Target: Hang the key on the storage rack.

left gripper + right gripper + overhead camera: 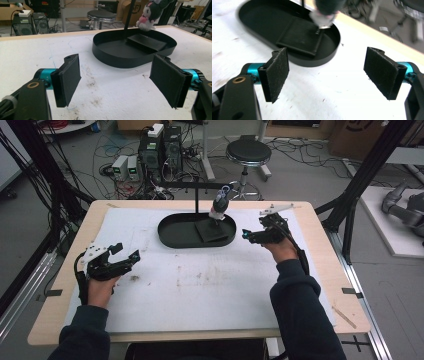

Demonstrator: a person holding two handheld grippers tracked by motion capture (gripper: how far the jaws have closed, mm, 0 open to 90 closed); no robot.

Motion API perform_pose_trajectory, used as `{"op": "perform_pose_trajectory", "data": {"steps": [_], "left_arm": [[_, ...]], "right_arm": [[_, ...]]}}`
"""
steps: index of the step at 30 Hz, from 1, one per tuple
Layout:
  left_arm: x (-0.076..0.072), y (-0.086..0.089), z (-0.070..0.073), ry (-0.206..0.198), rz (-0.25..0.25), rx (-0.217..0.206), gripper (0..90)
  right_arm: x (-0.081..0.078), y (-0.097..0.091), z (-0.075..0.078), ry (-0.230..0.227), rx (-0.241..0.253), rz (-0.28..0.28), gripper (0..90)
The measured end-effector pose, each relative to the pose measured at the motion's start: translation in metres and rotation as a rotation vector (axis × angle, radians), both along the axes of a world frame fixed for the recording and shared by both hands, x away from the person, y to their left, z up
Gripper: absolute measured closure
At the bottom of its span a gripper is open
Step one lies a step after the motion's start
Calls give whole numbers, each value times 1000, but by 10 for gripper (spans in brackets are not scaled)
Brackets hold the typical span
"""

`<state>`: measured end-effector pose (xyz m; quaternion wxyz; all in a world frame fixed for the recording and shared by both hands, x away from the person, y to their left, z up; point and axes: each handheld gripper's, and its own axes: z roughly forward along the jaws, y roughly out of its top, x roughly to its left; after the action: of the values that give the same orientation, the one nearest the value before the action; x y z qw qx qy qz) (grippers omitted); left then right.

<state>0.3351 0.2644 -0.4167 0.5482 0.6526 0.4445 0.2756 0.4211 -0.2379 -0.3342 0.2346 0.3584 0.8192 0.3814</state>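
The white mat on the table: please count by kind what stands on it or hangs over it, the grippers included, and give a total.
Black oval tray: 1
Black flat block inside the tray: 1
Plush toy hanging from the black stand above the tray: 1
Black stand: 1
Hand-held grippers, jaws wide apart: 2, the left gripper and the right gripper
Total: 6

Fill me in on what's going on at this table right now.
A person sits at a table covered with a white mat, holding a two-jaw gripper in each hand. The left gripper and the right gripper are both open and hold nothing. Between them, toward the far edge, sits a black oval tray with a stand rising from it, and a small plush toy hangs over the tray. Neither gripper touches the toy or the tray.
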Motion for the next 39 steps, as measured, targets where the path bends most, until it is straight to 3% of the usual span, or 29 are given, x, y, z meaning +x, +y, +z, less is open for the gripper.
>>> {"op": "perform_pose_trajectory", "data": {"steps": [9, 13, 16, 23, 28, 39], "left_arm": [[2, -5, -1, 1, -20, 4, 241], [1, -8, -1, 0, -22, 3, 240], [2, -9, 0, -6, -20, -8, 240], [1, -9, 1, -29, -7, -4, 222], [1, -10, 1, -29, -8, -3, 223], [0, -11, 2, -27, -17, 3, 223]], "right_arm": [[-48, -34, -22, -90, 49, -50, 211], [-65, -49, -35, -100, 87, -87, 211], [-74, -59, -44, -104, 84, -101, 211], [-85, -69, -57, -108, 65, -110, 211], [-86, -71, -57, -119, 46, -108, 211], [-89, -76, -59, -112, 54, -125, 211]]}}
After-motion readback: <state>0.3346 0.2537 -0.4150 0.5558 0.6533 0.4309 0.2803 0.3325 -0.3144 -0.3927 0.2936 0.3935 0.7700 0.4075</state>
